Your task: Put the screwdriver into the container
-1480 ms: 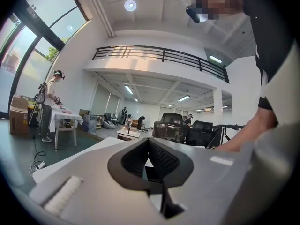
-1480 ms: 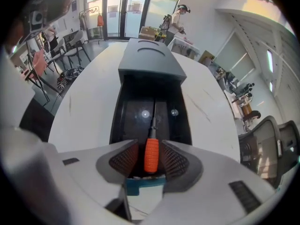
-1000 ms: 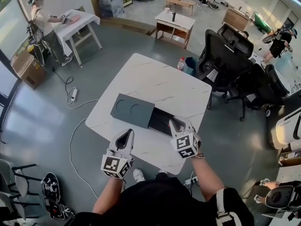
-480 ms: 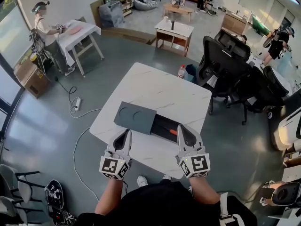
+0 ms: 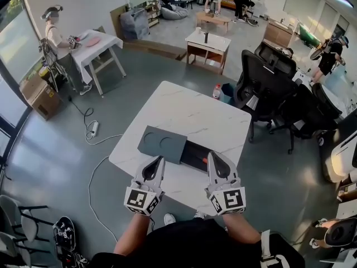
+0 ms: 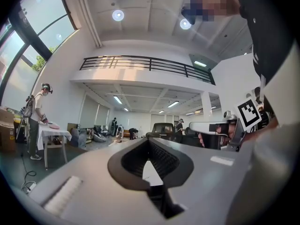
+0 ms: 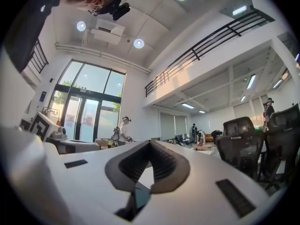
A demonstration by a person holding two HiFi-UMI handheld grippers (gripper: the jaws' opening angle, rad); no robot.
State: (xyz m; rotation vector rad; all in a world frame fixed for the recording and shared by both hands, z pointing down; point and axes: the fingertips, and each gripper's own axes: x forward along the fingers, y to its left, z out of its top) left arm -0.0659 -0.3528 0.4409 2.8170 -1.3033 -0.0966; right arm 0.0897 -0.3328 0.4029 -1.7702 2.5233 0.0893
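On the white marble table lies the dark container (image 5: 192,154), its grey lid (image 5: 162,144) slid off to the left. Inside the open black part rests the screwdriver (image 5: 204,161), of which only a bit of orange handle shows beside my right jaw tip. My right gripper (image 5: 212,155) hovers over the container's near right end, shut and empty. My left gripper (image 5: 158,159) hangs just in front of the lid, also shut with nothing in it. Both gripper views look out over the room: the left gripper (image 6: 149,146) and right gripper (image 7: 150,146) show closed jaws.
Black office chairs (image 5: 268,74) crowd the table's right side. A water bottle (image 5: 216,91) stands on the floor behind the table. A power strip and cable (image 5: 92,128) lie on the floor at the left. A person (image 5: 54,35) works at a white table far left.
My right gripper has pulled back from inside the open container and its jaws have closed empty. The screwdriver stays in the container. The left gripper has barely moved.
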